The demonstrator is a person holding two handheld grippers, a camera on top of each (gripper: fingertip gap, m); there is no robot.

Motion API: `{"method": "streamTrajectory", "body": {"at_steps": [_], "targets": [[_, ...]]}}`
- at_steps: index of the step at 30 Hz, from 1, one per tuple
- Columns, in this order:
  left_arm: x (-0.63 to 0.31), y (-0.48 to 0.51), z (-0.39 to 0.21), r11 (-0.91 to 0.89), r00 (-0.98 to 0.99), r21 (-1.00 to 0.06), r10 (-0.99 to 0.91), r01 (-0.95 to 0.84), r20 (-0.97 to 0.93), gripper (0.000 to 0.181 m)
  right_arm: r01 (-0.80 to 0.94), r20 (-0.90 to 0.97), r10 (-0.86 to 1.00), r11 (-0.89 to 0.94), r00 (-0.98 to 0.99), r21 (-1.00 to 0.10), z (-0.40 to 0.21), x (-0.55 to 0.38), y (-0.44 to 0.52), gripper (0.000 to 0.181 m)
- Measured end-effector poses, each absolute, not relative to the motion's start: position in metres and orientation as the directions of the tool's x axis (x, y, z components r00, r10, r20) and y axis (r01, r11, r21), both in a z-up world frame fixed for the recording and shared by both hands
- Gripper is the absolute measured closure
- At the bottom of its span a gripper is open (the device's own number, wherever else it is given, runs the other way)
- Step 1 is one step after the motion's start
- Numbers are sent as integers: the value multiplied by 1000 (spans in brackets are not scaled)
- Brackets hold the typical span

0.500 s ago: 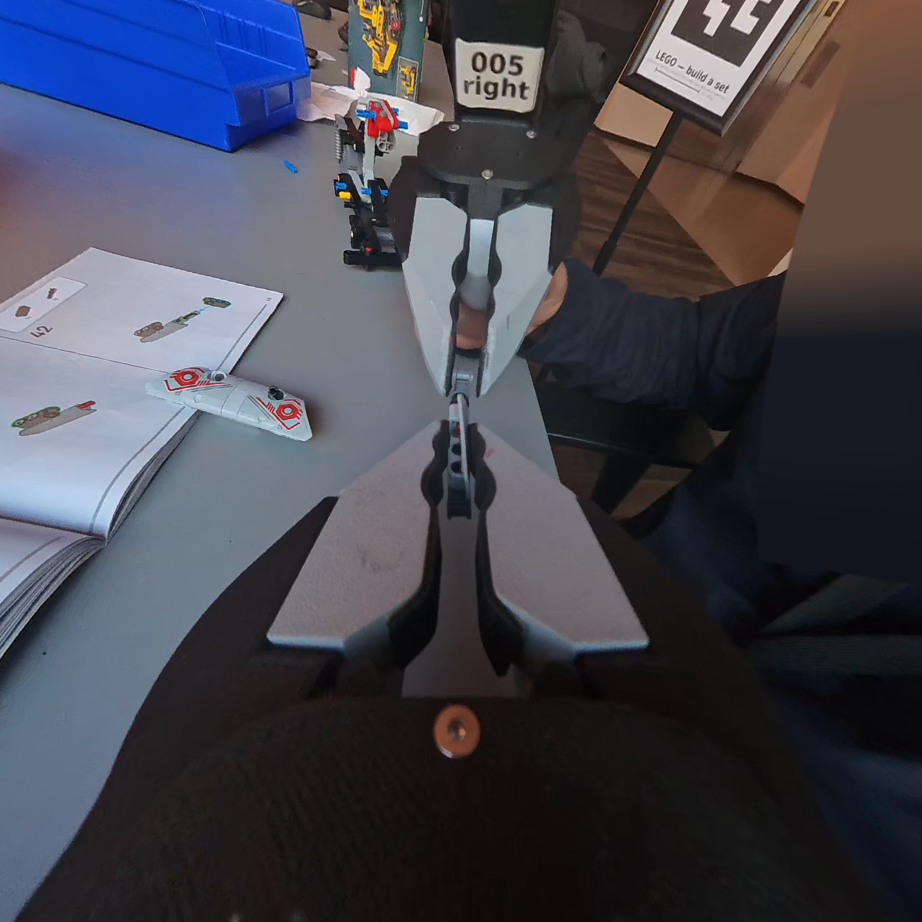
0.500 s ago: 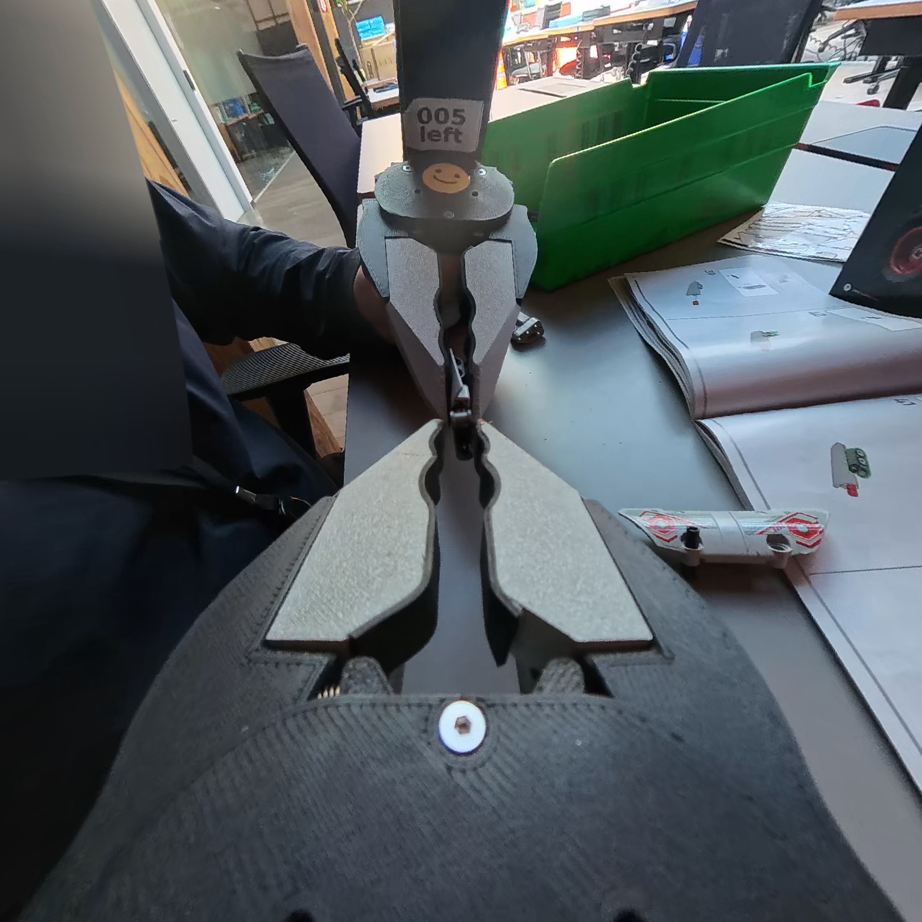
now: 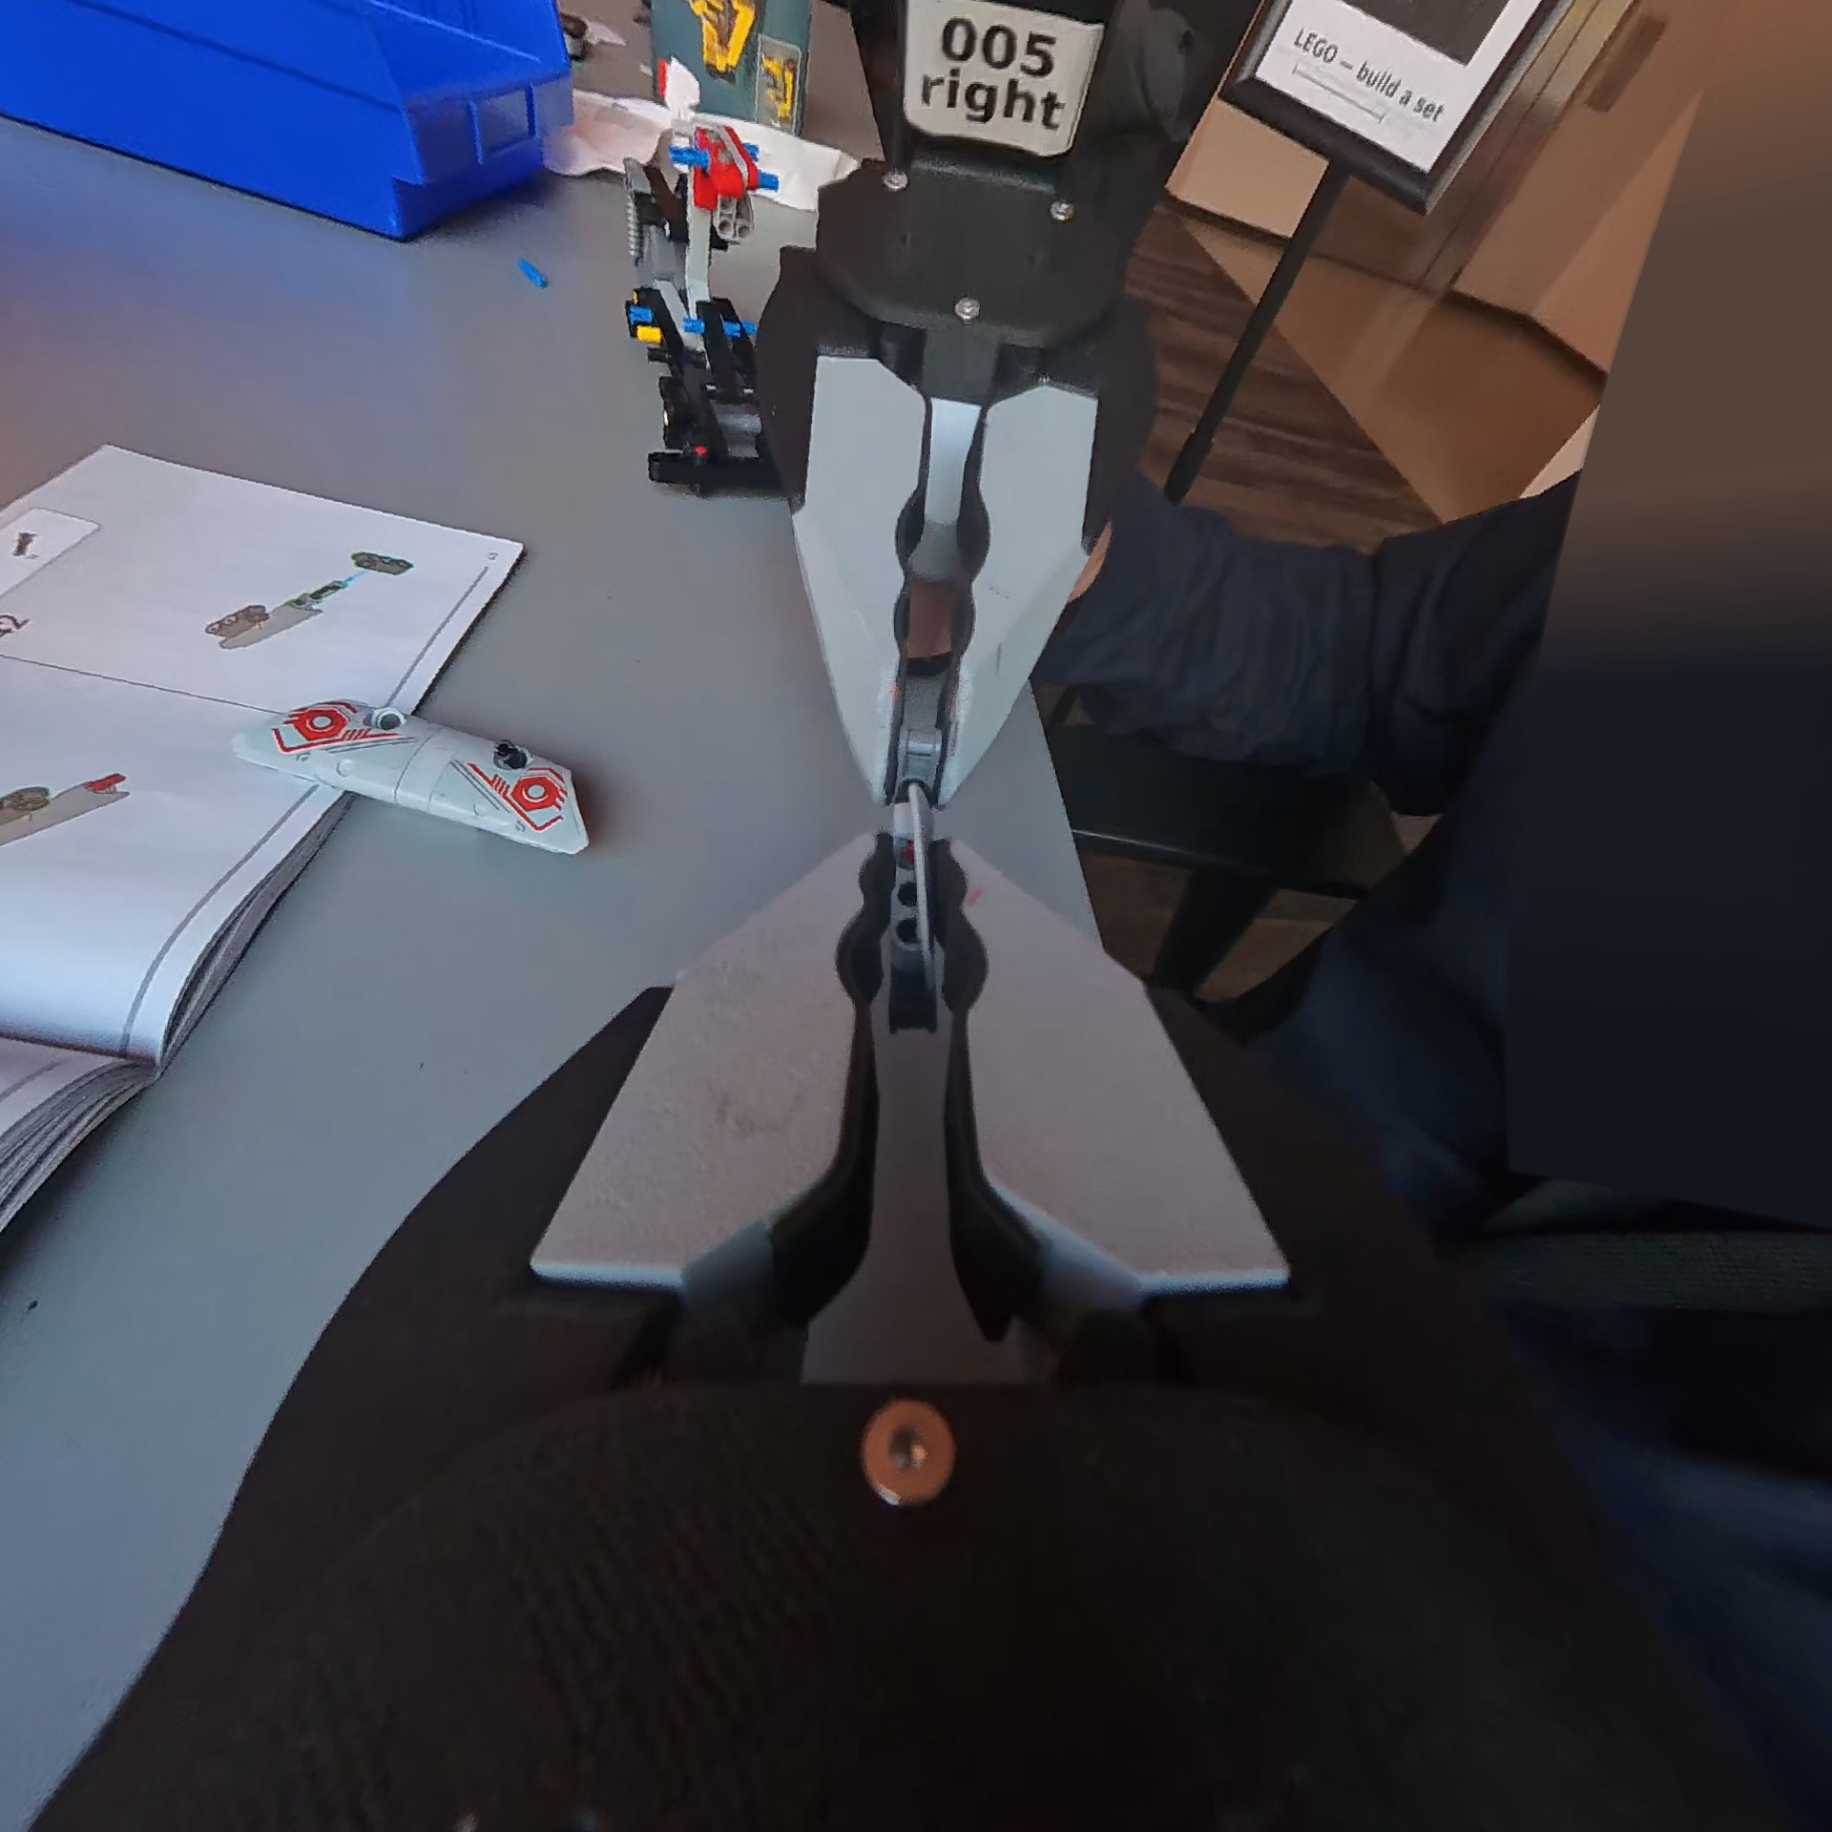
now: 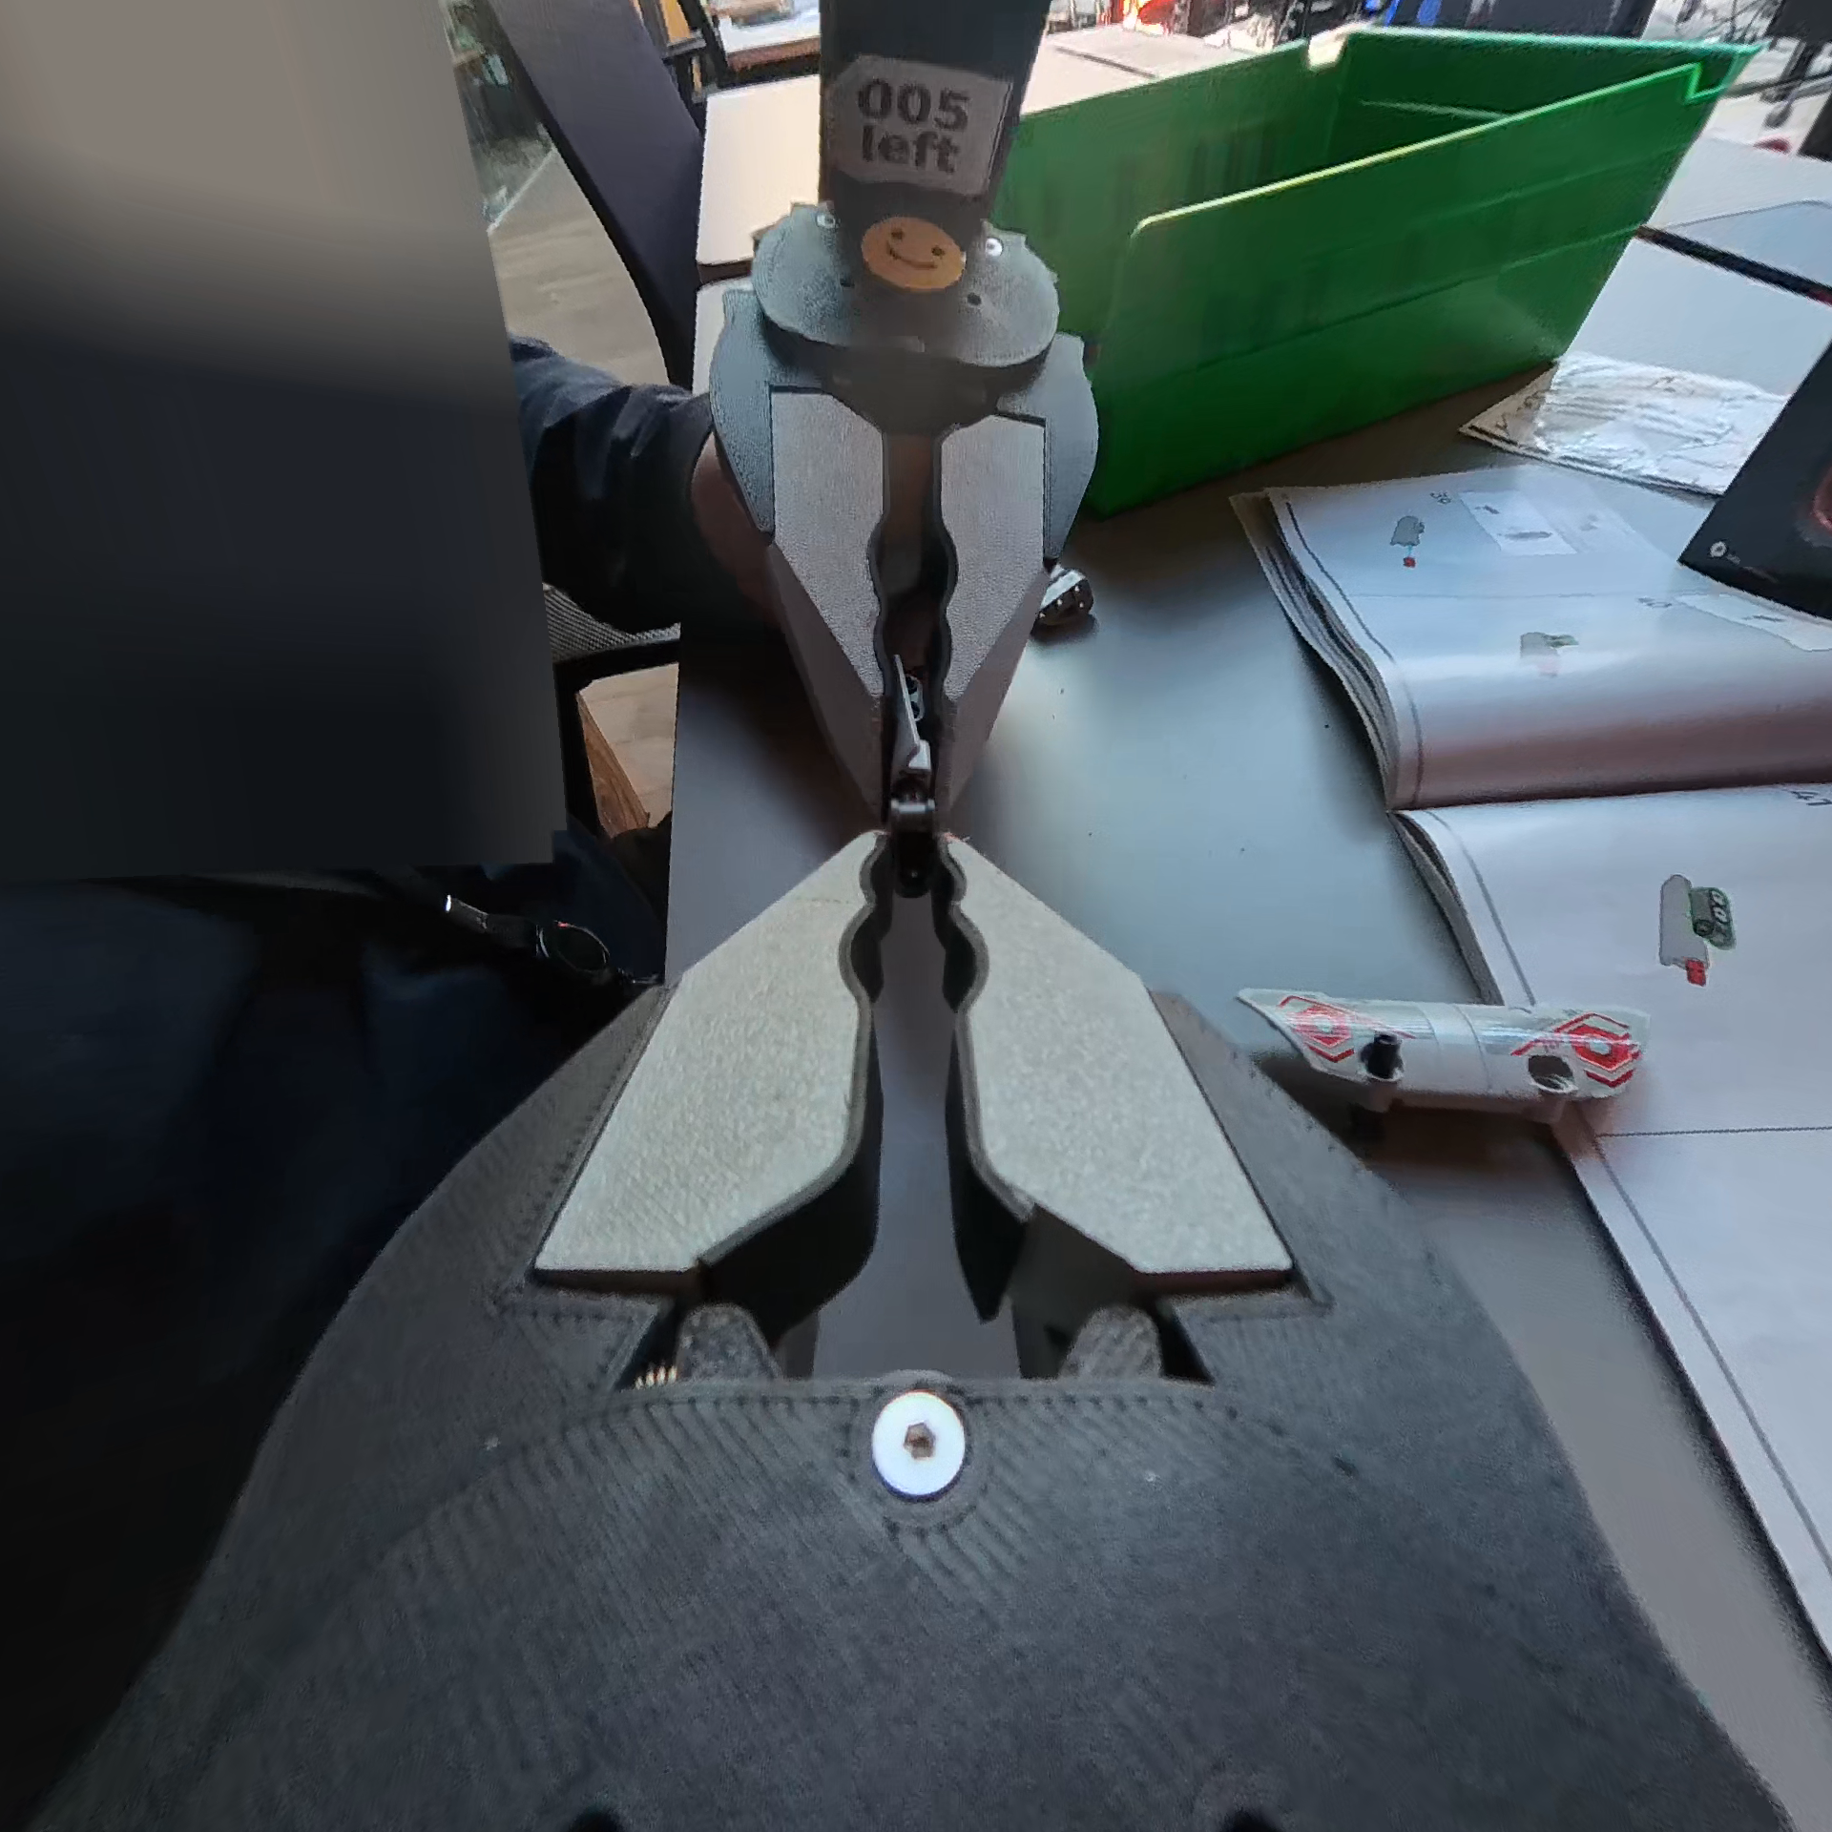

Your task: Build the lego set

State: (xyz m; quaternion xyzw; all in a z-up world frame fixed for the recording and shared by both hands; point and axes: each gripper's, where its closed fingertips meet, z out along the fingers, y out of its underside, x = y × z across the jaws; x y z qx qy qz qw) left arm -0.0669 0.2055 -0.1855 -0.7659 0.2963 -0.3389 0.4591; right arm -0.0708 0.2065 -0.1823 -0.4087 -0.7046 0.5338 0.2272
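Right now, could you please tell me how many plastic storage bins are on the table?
2. A blue plastic bin sits at the far left in the left wrist view; a green plastic bin stands behind the open instruction booklet in the right wrist view. Others may lie out of frame.

White printed label on each gripper [image 3: 914, 793] [image 4: 907, 833], lettered framed sign [image 3: 1388, 79], numbered manual [image 3: 198, 694] pages

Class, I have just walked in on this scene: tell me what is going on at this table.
A person holds two grippers tip to tip above the table. The left gripper clamps a dark beam with holes; the right gripper pinches a small grey connector against its end. A white panel with red markings lies beside the open instruction booklet.
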Motion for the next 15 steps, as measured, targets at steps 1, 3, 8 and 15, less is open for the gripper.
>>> {"method": "streamTrajectory", "body": {"at_steps": [1,3,8,15], "targets": [[-67,206,-186,-407,592,-903,-765,-140,253,178,334,-111,819,103,-563,-937,-183,-71,206,177],[-66,205,-187,-425,581,-894,-767,-143,272,178,341,-112,817,108,-566,-934,-184,-70,206,177],[-64,202,-192,-439,575,-882,-772,-173,271,178,367,-108,805,142,-583,-919,-190,-69,202,177],[-64,202,-194,-440,581,-880,-769,-181,265,178,380,-121,801,140,-586,-914,-192,-70,201,177]]}}
